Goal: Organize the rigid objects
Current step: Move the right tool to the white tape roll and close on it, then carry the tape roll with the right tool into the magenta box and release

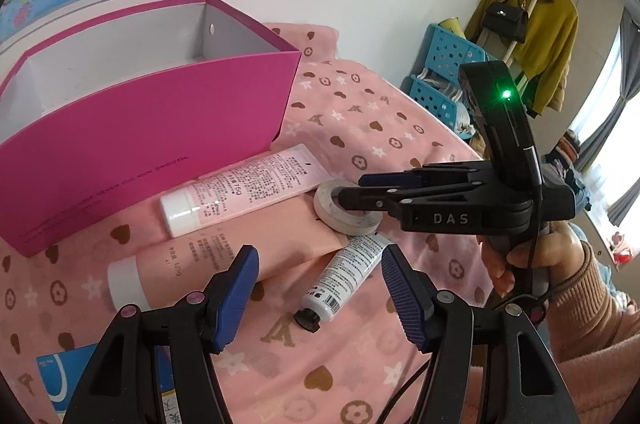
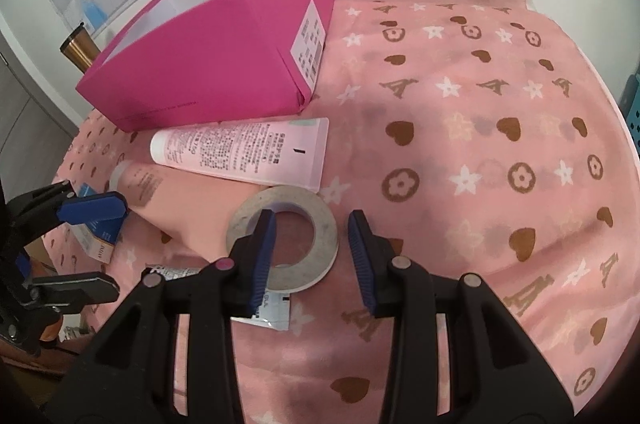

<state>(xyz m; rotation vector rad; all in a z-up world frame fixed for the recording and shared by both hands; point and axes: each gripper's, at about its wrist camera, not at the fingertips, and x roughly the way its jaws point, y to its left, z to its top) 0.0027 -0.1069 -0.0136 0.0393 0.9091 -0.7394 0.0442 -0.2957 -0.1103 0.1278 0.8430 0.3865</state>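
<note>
My two feeds were bright and evenly lit. Daylight came from the window [image 1: 608, 160] at the right edge of the left view, which was blown out to white. Shadows on the blanket [image 2: 460, 128] were soft and faint. A white glare streak sat on the cap of the tube [image 1: 240, 188], and a green LED [image 1: 507, 94] bloomed on the right gripper [image 1: 352, 190]. Both views bent hard at the rims, curving the box [image 1: 152, 128], with black vignette in the corners. The near fingers [image 2: 262, 248] looked slightly soft; the right view was a bit hazy overall.
</note>
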